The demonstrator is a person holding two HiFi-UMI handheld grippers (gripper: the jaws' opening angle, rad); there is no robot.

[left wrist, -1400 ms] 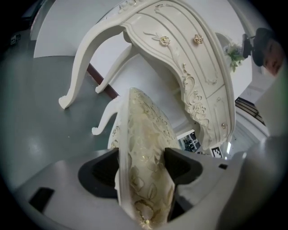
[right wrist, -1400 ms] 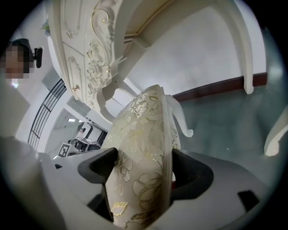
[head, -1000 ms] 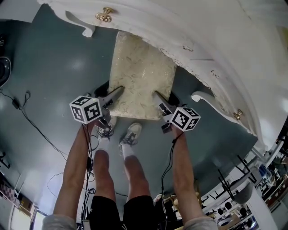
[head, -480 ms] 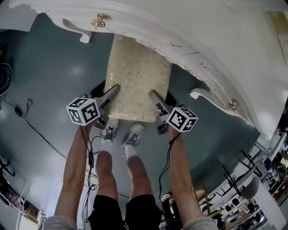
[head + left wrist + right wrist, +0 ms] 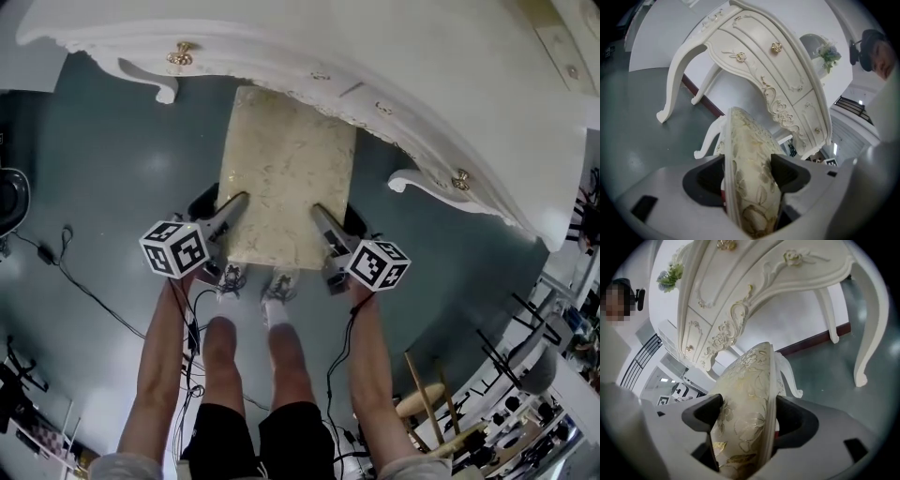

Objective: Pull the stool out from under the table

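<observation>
Head view — shows the stool [image 5: 286,178] just in front of the table [image 5: 394,56], with the seat's far edge about level with the table's front rim and its near edge well clear of it. Shows more of the seat than a second ago: drawn further out from under the table, feet stepped back with it. Places the left gripper [image 5: 230,208] and the right gripper [image 5: 322,216] at the seat's two corners on the side away from the table.

Left gripper view — finds the left gripper [image 5: 747,176] clamped on the stool's cushion edge [image 5: 745,136], both pads pressed into the fabric. Table [image 5: 754,51] beyond and above.

Right gripper view — finds the same: right gripper [image 5: 747,420] closed tight on the cushion [image 5: 750,376], table [image 5: 740,287] above and behind.

Reads as a pull well advanced. Probably needs only a little more draw away from the table, with an even grip on both sides to stop the stool slewing.
</observation>
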